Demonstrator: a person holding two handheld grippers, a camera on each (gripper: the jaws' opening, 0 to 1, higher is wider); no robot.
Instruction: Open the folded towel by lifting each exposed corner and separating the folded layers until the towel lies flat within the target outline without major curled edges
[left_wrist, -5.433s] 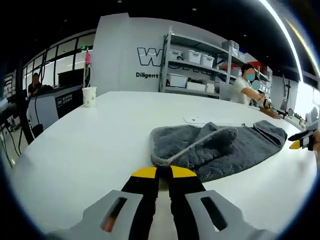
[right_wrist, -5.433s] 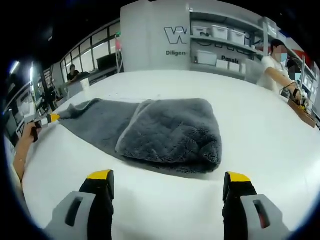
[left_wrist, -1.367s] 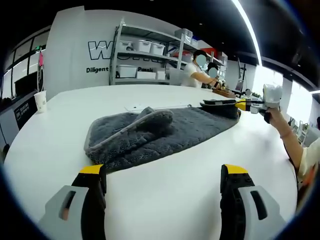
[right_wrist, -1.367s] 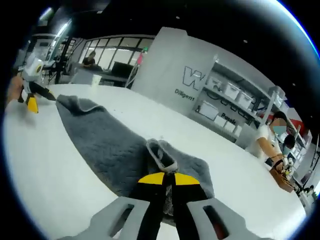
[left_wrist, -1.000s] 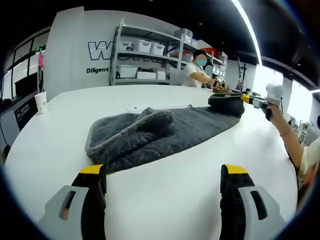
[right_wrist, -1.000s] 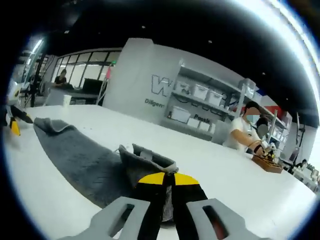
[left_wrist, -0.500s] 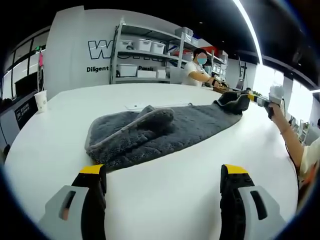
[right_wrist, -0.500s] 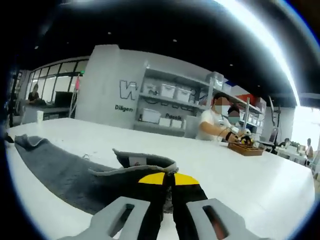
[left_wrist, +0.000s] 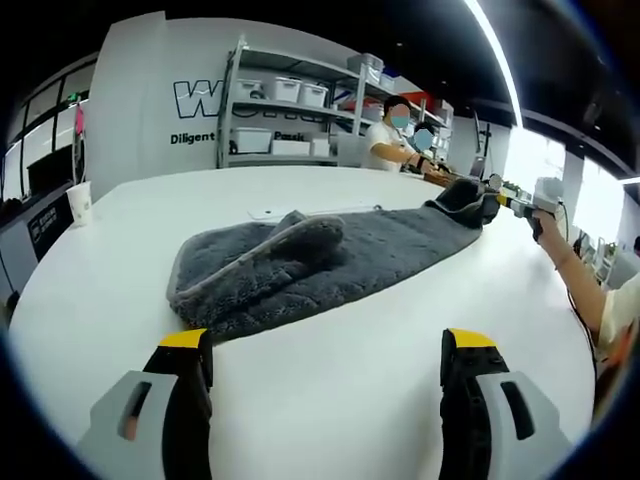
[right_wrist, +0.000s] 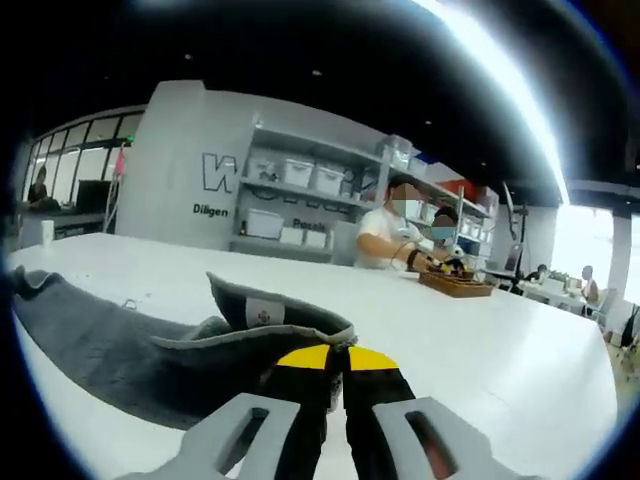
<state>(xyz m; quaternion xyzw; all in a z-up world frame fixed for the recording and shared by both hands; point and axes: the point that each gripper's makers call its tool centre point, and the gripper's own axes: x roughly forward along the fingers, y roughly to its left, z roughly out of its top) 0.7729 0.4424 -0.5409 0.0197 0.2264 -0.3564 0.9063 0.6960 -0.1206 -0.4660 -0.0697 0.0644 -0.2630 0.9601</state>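
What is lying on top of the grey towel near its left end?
A rolled fold of the same grey towel lies on it there. The fold covers whatever is beneath it; only the white table shows around it.

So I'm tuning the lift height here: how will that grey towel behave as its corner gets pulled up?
Probably floppy: the towel sags away from the right gripper, shut on its corner. Its thick pile suggests some weight and drag on the table. The folded hump will likely stay until the open left gripper separates it.
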